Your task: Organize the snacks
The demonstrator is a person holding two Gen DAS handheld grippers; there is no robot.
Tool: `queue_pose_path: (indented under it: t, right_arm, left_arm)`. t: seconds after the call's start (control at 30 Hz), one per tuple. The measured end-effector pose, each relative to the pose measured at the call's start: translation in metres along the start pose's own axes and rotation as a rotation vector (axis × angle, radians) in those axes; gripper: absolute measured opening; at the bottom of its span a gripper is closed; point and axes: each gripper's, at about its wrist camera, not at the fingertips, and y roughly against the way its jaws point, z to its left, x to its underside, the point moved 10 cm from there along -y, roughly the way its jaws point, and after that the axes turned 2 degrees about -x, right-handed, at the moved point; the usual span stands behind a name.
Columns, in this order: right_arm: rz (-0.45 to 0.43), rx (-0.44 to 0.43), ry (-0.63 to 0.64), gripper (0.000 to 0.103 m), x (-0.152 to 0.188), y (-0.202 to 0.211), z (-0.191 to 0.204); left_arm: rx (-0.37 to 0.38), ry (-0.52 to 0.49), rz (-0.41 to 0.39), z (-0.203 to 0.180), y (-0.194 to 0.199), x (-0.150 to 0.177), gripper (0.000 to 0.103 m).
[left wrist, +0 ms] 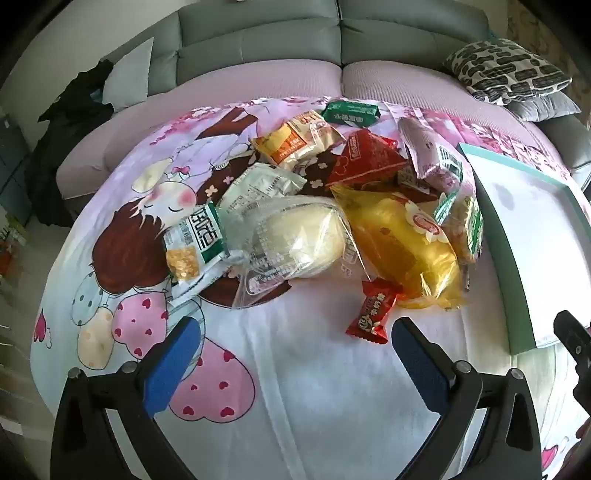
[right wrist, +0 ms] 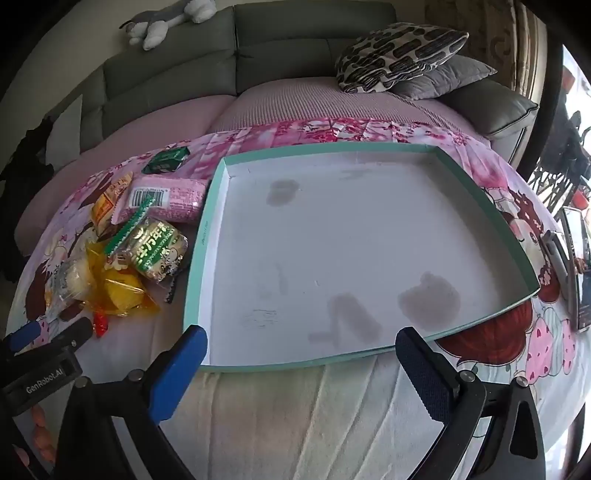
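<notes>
A heap of wrapped snacks lies on a cartoon-print cloth: a clear-wrapped pale bun, a yellow bag, a small red candy, a red pack, a green pack and a pink pack. To the right of the heap sits a shallow teal-rimmed box lid with a white, stained inside and nothing in it. My left gripper hovers open just in front of the heap. My right gripper stands open over the lid's near edge. Neither holds anything.
A grey sofa with a pink cover runs behind the cloth. Patterned and grey cushions lie at the back right, a plush toy on the sofa back. Dark clothing hangs at the left. Dark furniture stands at the far right.
</notes>
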Motion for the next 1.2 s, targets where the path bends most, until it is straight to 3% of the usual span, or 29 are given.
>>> queue_pose_path:
  t: [0.23, 1.2]
  right_arm:
    - [0.010, 0.007, -0.005, 0.103, 0.002, -0.003, -0.004]
    - [0.016, 0.015, -0.017, 0.103, 0.003, -0.005, -0.007]
  left_arm:
    - [0.035, -0.027, -0.010, 0.000, 0.011, -0.009, 0.103]
    - [0.026, -0.024, -0.027, -0.008, 0.006, -0.003, 0.103]
